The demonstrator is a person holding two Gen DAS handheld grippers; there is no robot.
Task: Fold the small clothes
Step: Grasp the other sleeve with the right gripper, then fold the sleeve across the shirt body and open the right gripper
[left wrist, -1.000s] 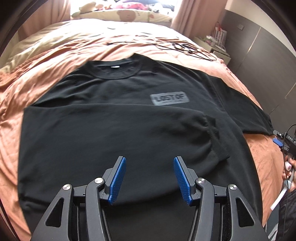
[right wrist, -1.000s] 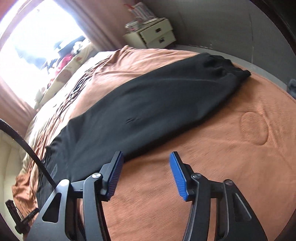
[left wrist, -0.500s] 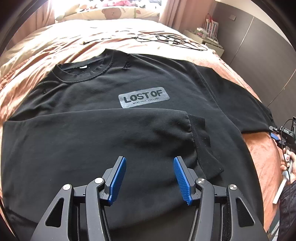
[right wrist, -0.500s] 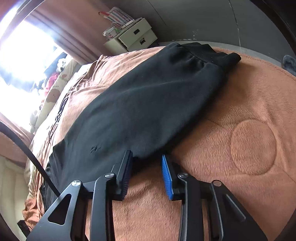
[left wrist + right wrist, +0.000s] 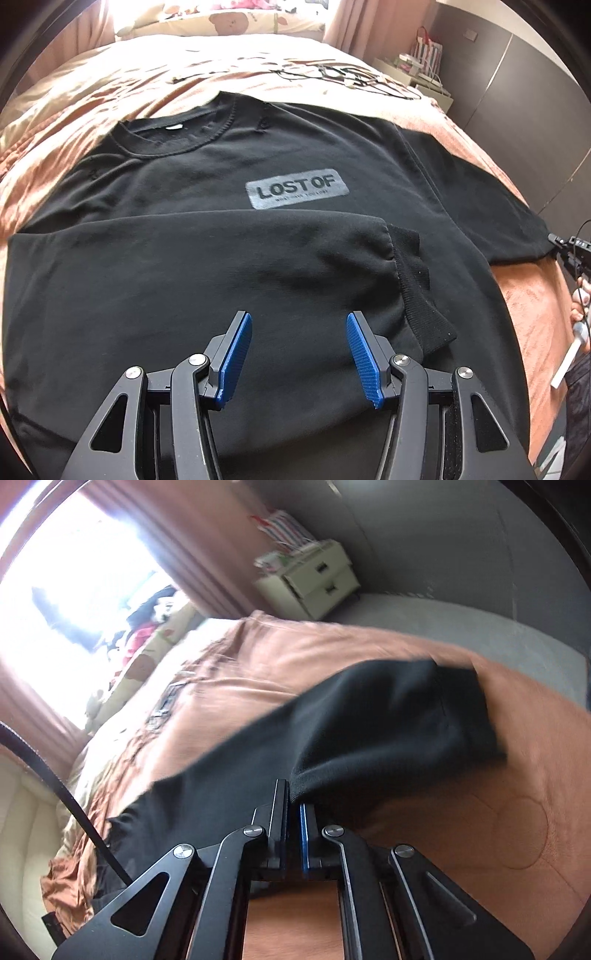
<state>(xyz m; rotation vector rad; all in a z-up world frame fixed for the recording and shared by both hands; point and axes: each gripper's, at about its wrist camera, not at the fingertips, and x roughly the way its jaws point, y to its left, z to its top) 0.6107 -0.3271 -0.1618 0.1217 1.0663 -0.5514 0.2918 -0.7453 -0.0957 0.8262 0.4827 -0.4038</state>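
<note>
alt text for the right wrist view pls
The right gripper is shut on the edge of a black sleeve, lifting it off an orange-brown bedspread. Behind are a bright window with curtains and a cream nightstand; the picture is motion-blurred.

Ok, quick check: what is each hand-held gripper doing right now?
Left hand-held gripper: open, holding nothing, above the folded sleeve.
Right hand-held gripper: jaws just closed, shut on the other sleeve's edge.

Right wrist view smeared by motion, nightstand (image 5: 310,579) soft, small print under the sweatshirt's logo (image 5: 297,192) unreadable, lower hem cut off behind the left claw (image 5: 299,350), window (image 5: 70,587) blown out.
</note>
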